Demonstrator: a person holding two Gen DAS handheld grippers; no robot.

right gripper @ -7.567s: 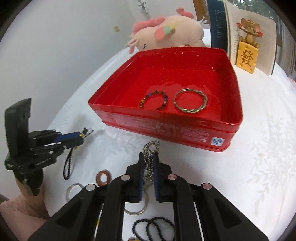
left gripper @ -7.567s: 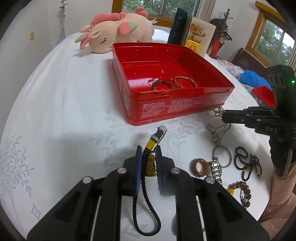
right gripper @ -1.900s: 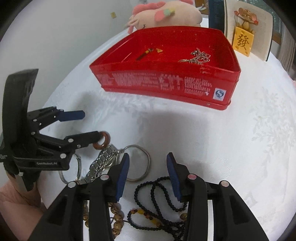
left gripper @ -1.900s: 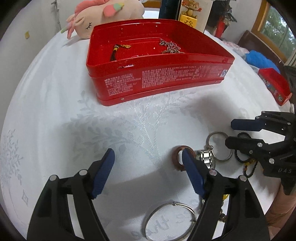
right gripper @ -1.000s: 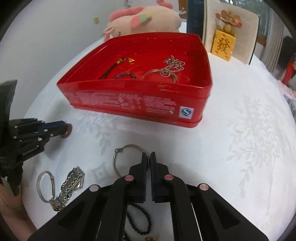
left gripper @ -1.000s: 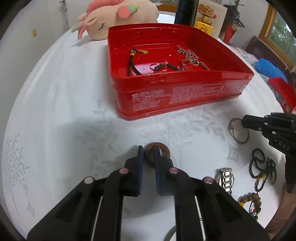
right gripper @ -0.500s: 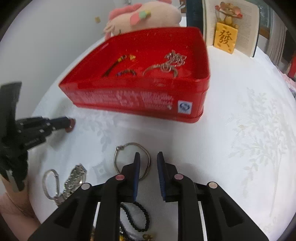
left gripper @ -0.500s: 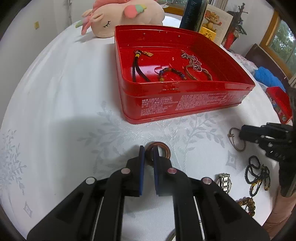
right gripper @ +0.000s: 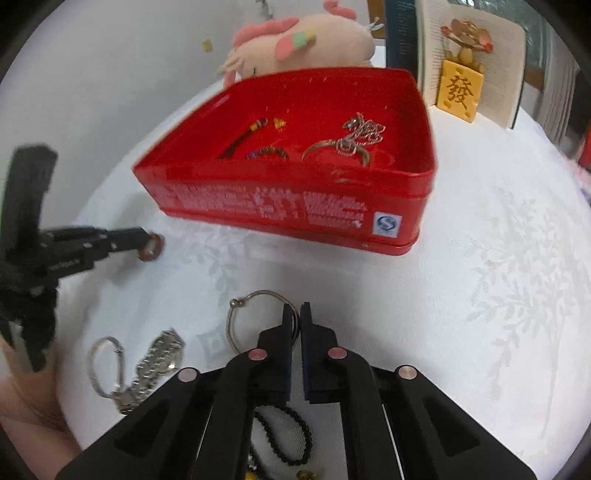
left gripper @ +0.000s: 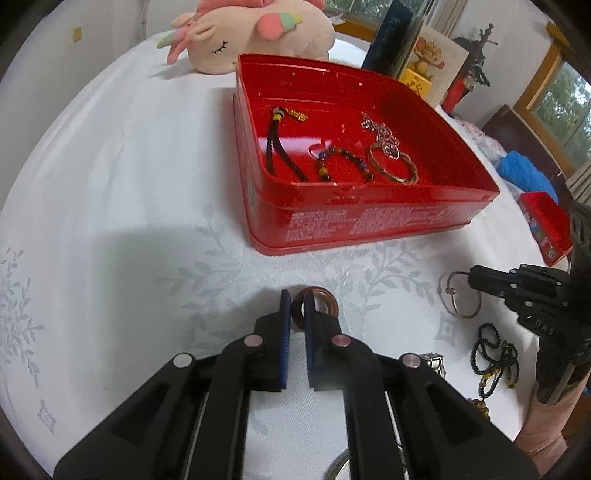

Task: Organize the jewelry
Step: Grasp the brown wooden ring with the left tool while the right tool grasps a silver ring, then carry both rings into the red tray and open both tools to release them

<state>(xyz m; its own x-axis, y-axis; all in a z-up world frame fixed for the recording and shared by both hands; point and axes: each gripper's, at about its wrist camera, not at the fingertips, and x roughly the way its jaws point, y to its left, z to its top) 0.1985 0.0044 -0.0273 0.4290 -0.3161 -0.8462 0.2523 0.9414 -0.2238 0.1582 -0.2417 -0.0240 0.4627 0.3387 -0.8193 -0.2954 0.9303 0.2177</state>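
Left gripper [left gripper: 296,301] stays clamped on the brown ring [left gripper: 318,303], held a little above the white tablecloth [left gripper: 110,221], nearer the red tin [left gripper: 369,225] than a second ago. Right gripper [right gripper: 294,314], jaws slightly parted half a second back, is now pinched onto the silver bangle [right gripper: 255,317], which looks barely off the cloth. Both pieces seem secured, so the carry to the tin comes next; there the black cord [left gripper: 275,147], beaded bracelet [left gripper: 341,162] and bronze bangle [left gripper: 393,166] already lie.

Pink plush unicorn [left gripper: 255,33] (lying down), open book [right gripper: 476,62] behind.
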